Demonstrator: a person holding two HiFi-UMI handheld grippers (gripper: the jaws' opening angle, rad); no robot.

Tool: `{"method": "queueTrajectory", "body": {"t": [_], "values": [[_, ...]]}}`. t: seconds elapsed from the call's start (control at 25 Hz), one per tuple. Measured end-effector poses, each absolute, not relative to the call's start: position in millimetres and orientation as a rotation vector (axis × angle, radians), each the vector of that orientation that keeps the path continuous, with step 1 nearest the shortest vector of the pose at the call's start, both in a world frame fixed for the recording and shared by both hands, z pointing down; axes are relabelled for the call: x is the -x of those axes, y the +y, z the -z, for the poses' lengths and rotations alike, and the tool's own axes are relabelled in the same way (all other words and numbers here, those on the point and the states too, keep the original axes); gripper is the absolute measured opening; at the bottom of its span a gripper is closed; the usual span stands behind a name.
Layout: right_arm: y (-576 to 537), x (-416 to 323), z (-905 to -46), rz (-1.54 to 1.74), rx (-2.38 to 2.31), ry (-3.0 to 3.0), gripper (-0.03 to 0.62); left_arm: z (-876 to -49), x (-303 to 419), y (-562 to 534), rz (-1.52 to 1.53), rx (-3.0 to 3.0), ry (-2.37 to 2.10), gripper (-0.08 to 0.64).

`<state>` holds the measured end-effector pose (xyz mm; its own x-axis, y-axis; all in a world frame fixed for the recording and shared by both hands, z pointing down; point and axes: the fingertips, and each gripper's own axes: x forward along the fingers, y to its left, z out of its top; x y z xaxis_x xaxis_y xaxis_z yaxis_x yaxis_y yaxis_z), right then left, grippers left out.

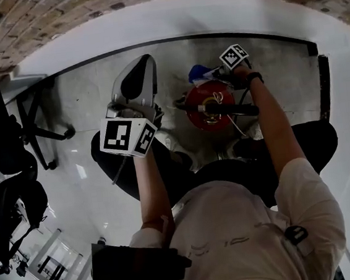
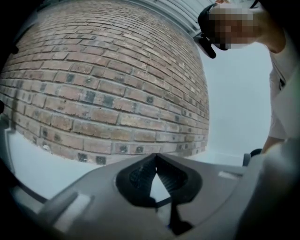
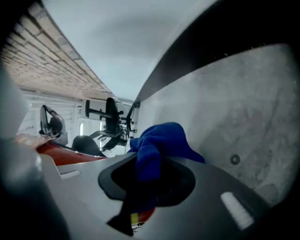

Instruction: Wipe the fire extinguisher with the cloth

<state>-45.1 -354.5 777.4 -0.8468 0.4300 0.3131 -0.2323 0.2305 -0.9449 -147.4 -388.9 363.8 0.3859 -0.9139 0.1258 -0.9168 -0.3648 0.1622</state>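
Note:
The red fire extinguisher [image 1: 212, 107] stands on the floor below me, seen from above, with its black handle and hose across the top. My right gripper [image 1: 216, 73] sits at its far side, shut on a blue cloth [image 1: 199, 73]. In the right gripper view the cloth [image 3: 157, 140] bulges out between the jaws of the right gripper [image 3: 150, 161], and the extinguisher's red body [image 3: 63, 153] lies just to the left. My left gripper [image 1: 142, 66] is raised to the extinguisher's left, apart from it. Its tips [image 2: 155, 159] meet, hold nothing, and point at a brick wall [image 2: 108, 89].
Black office chairs [image 1: 11, 144] stand at the left on the glossy pale floor. A grey concrete panel [image 1: 279, 63] with a dark border lies beyond the extinguisher, seen close up as the grey panel [image 3: 243, 117] in the right gripper view. My own legs and torso fill the lower frame.

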Motion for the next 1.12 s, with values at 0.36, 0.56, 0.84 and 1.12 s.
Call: {"method": "queueTrajectory", "body": {"t": [0.36,0.56,0.84,1.12], "values": [[-363,28,-880,-1.442,-0.255,-1.878,0.08,-385,159,-386,-0.039,-2.411,-1.63,0.002],[-384,40,-773,-1.368,0.0,-2.09,0.086,-366,163,-385,0.025,-2.438,-1.585,0.002],[-441,53,-530,-1.262,0.34,-2.54,0.087,-345,177,-379,0.117,-2.441,-1.624,0.003],[-352,62,-380,-0.981,1.012,-2.468,0.087,-335,184,-367,0.157,-2.442,-1.64,0.003]]}}
